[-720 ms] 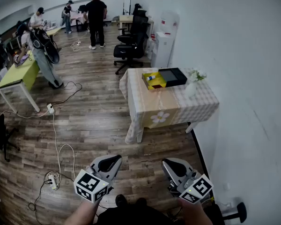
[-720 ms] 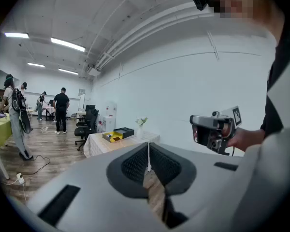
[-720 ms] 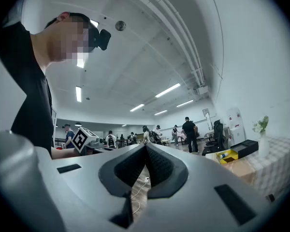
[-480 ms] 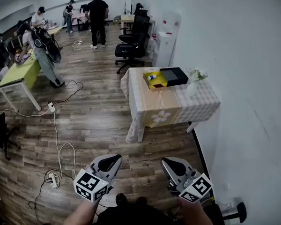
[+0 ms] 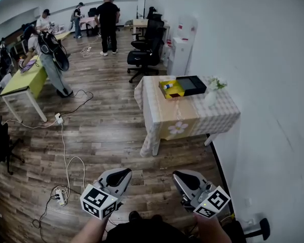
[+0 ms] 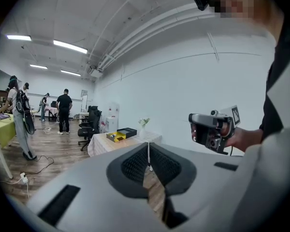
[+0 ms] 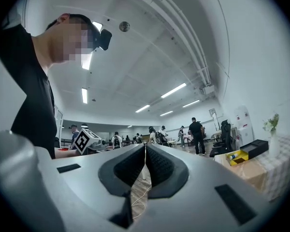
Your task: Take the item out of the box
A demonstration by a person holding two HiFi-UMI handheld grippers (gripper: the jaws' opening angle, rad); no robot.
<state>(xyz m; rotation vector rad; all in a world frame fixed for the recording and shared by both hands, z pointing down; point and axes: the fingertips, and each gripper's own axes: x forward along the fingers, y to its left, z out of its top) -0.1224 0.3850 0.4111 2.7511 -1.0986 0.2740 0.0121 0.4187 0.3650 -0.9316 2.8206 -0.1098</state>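
Head view, left gripper point(image 5: 117, 177): down at 7 o'clock of the frame, held above the wood floor point(image 5: 101, 135), tips together, carrying nothing.
Head view, right gripper point(image 5: 186, 179): across at 5 o'clock, level with its partner, and empty too.
Head view, table point(image 5: 192, 116): up at 1 o'clock from both grippers and well apart from them, under a checked cloth.
Head view, yellow box point(image 5: 175, 91): open on the table's far end, with the blue-and-white item point(image 5: 166, 85) lying inside it.
Head view, black tray point(image 5: 190, 84): right against the box at its 3 o'clock, and a vase of flowers point(image 5: 211, 94) stands further along at 3 o'clock.
Left gripper view, jaws: the pads meet at the tips with nothing between them. The yellow box is far off at 11 o'clock, and the right gripper floats at 2 o'clock.
Right gripper view, jaws: closed tip to tip and holding nothing. The yellow box is out at 3 o'clock on the table, and the left gripper is at 9 o'clock.
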